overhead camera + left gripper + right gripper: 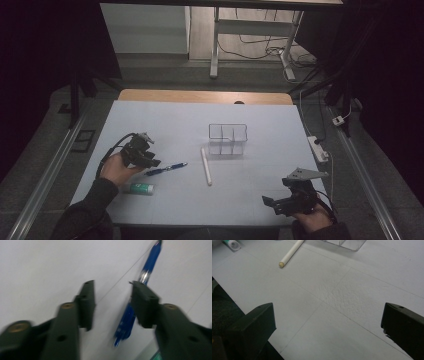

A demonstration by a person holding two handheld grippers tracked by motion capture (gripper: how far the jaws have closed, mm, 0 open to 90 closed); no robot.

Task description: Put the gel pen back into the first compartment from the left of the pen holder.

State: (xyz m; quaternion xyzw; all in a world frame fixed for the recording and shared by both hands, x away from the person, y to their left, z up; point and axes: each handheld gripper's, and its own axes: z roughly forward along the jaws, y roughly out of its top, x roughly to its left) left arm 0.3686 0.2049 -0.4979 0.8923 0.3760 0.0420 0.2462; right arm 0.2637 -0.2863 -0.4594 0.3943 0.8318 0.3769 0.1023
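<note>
Inspection finding: left gripper (pixel 151 161), left of centre in the high view, hovers with its jaws partly open at the near end of the blue ballpoint pen (pixel 166 169). In the left gripper view that pen (pixel 126 322) lies flat on the white table sheet (pixel 37 265), passing under the gap, no pad pressing it. Right gripper (pixel 270 203), lower right, stands wide and empty. Clear wire-edged organiser box (pixel 228 138) sits at centre, a white rod (pixel 206 166) beside it. Judged step: approach to the pen. Next move calls for lowering, squaring the jaws across the barrel, then closing.
</note>
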